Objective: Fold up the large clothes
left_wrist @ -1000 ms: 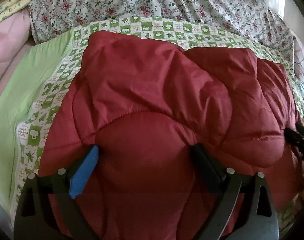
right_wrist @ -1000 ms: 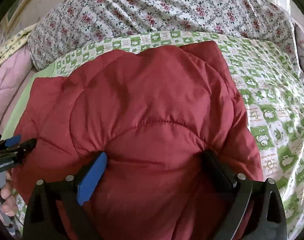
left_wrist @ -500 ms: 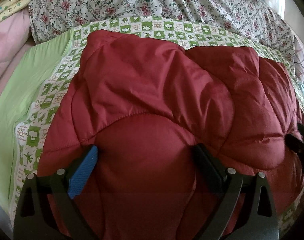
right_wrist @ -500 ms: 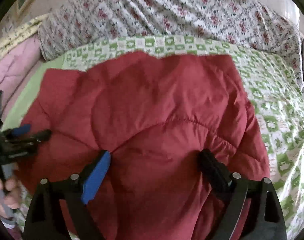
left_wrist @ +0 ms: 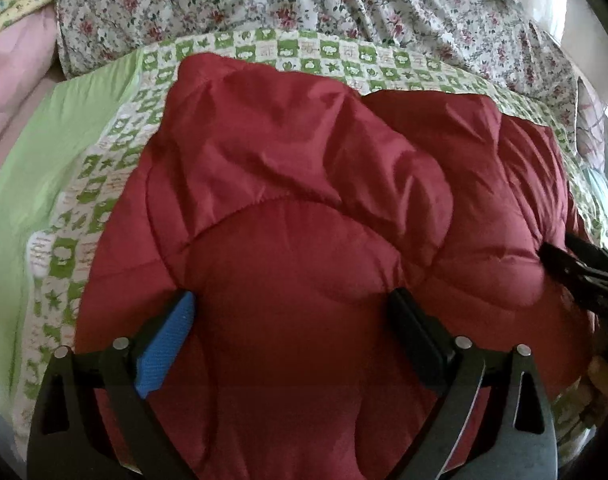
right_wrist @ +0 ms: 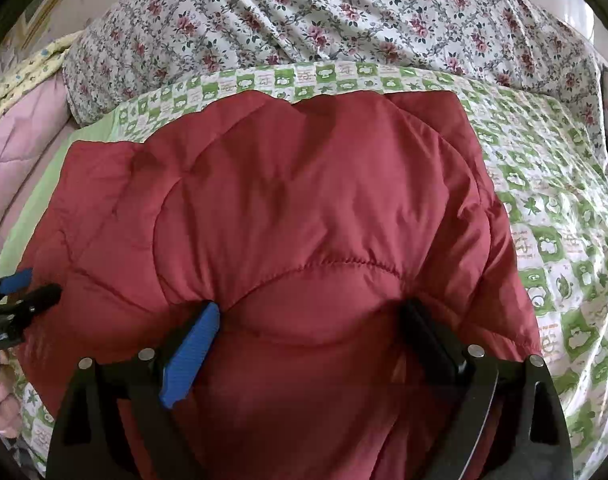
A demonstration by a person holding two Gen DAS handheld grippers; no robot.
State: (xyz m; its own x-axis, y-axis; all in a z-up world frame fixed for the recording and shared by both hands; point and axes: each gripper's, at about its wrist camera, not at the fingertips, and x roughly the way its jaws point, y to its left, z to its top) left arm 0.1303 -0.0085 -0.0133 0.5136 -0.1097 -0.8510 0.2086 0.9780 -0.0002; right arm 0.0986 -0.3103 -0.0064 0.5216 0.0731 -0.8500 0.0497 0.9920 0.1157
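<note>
Left wrist view: the left gripper (left_wrist: 290, 318), spread wide, straddles a bulge of the red quilted jacket (left_wrist: 304, 184) filling the frame's centre on the green checked bedsheet (left_wrist: 104, 184).

Right wrist view: the right gripper (right_wrist: 309, 330), equally spread, straddles the jacket (right_wrist: 288, 208); a floral quilt (right_wrist: 343, 16) lies along the top.

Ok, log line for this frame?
stage: mid-fold | red quilted jacket on green checked sheet | left gripper open | right gripper open
</note>
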